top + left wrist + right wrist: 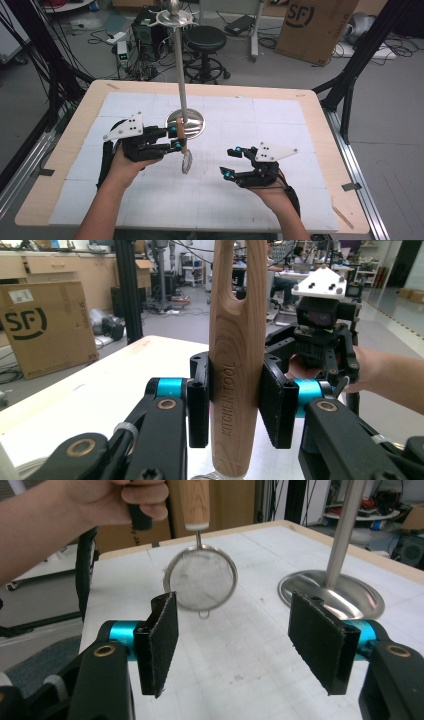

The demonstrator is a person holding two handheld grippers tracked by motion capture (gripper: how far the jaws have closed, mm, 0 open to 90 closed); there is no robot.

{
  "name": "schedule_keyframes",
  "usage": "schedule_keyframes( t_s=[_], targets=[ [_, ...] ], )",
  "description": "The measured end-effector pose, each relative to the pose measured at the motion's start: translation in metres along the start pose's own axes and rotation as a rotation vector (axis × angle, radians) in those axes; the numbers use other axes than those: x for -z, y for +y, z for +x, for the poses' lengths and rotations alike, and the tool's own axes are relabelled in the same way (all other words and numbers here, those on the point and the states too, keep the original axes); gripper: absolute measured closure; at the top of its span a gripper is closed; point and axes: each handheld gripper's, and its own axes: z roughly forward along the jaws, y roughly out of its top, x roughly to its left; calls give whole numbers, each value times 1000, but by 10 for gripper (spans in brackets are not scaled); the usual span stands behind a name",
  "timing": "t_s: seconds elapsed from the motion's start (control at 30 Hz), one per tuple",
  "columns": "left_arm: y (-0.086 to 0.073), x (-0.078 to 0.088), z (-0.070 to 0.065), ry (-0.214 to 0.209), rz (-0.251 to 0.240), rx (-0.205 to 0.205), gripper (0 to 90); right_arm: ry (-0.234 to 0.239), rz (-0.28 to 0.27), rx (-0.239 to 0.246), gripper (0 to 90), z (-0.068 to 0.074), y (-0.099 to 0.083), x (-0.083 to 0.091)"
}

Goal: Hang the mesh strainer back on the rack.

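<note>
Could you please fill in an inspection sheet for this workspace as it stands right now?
Surface: wooden table under a white gridded mat.
Job's things: small mesh strainer with a wooden handle marked KITCHEN TOOL, hanging basket-down; steel stand on a round base at mid-table.
Clutter: nothing seen on the mat.
Grippers: left claw shut on the handle; right claw open, nothing between its pads, apart from the strainer.
Cables: loose leads on the floor behind the table.
Surroundings: black stool, cardboard box, black frame legs.
</note>
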Motion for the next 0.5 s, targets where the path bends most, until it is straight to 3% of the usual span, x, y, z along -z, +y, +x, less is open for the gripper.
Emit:
schedule_keyframes(
  t_s=[0.5],
  targets=[
    [16,24,10,62,-15,-10,686,-60,-7,-13,325,-7,-6,23]
  ],
)
